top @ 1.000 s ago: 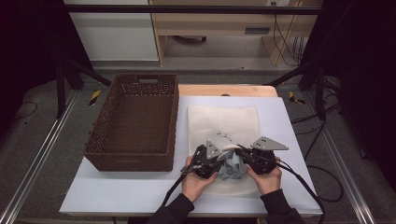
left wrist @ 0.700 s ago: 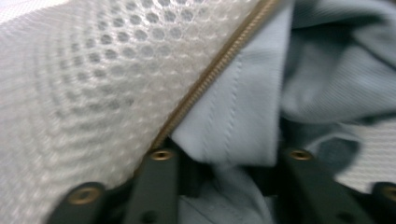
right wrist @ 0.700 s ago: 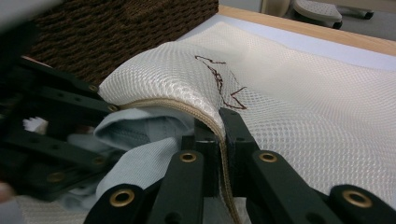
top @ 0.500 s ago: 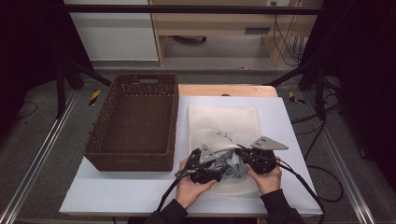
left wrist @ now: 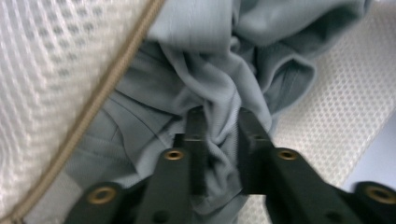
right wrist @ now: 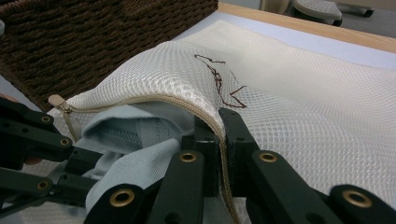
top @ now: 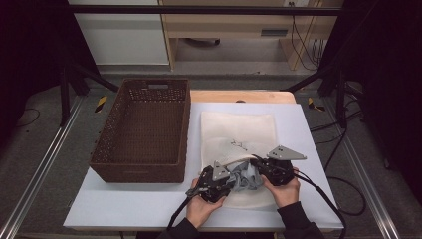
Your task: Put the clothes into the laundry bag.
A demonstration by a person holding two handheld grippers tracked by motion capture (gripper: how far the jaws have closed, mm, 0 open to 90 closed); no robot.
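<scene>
- Our right gripper (right wrist: pixel 219 122) stays clenched on the zipper edge of the mesh laundry bag (right wrist: pixel 299 93), holding its mouth lifted open.
- Our left gripper (left wrist: pixel 218 128), jaws just closing, pinches the grey garment (left wrist: pixel 205 70) at the bag's opening to push it inside.
- The wicker basket (top: pixel 144 129) waits beside the bag.

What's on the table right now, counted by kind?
Wicker basket: 1
White mesh laundry bag: 1
Grey-blue garment: 1
Hand-held grippers: 2, left gripper and right gripper
Total: 5
</scene>
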